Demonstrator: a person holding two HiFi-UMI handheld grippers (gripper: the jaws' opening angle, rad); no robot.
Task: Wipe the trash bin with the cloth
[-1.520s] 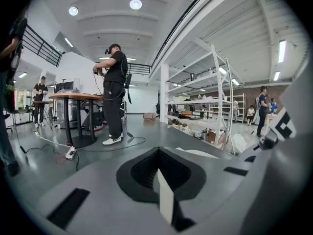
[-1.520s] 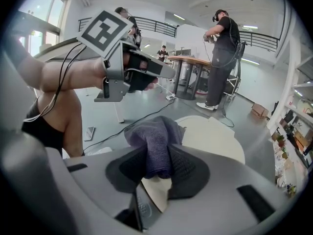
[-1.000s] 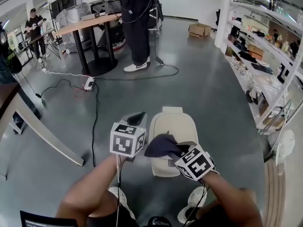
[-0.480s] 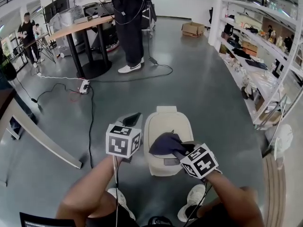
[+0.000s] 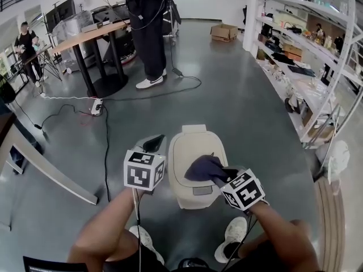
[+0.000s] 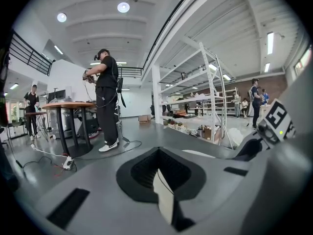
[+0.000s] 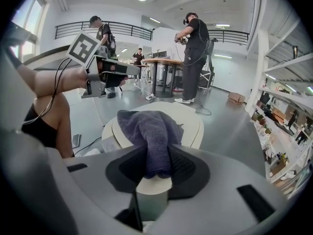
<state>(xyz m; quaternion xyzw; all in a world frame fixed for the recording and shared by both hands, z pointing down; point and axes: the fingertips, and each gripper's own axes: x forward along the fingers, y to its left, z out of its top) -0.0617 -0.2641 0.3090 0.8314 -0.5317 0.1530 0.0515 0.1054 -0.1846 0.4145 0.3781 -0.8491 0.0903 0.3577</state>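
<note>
**A:** Which way does the trash bin lie from the right hand-held gripper?

**B:** Straight ahead of it and slightly left; the bin stands on the floor just beyond the person's shoes; its long axis runs near to far.

**A:** And the grip?

**B:** The jaws are clamped on the near end of the cloth; the rest is bunched on the near right part of the lid, touching it.

**A:** So where is the bare lid?

**B:** Far and left of the cloth; I judge the coming stroke should push that way, along the long axis.

**A:** The left hand-held gripper?

**B:** Its jaws are together with nothing between them; it hovers just beside the bin's left side, off the lid; the right one is plainly nearer the work.
</note>
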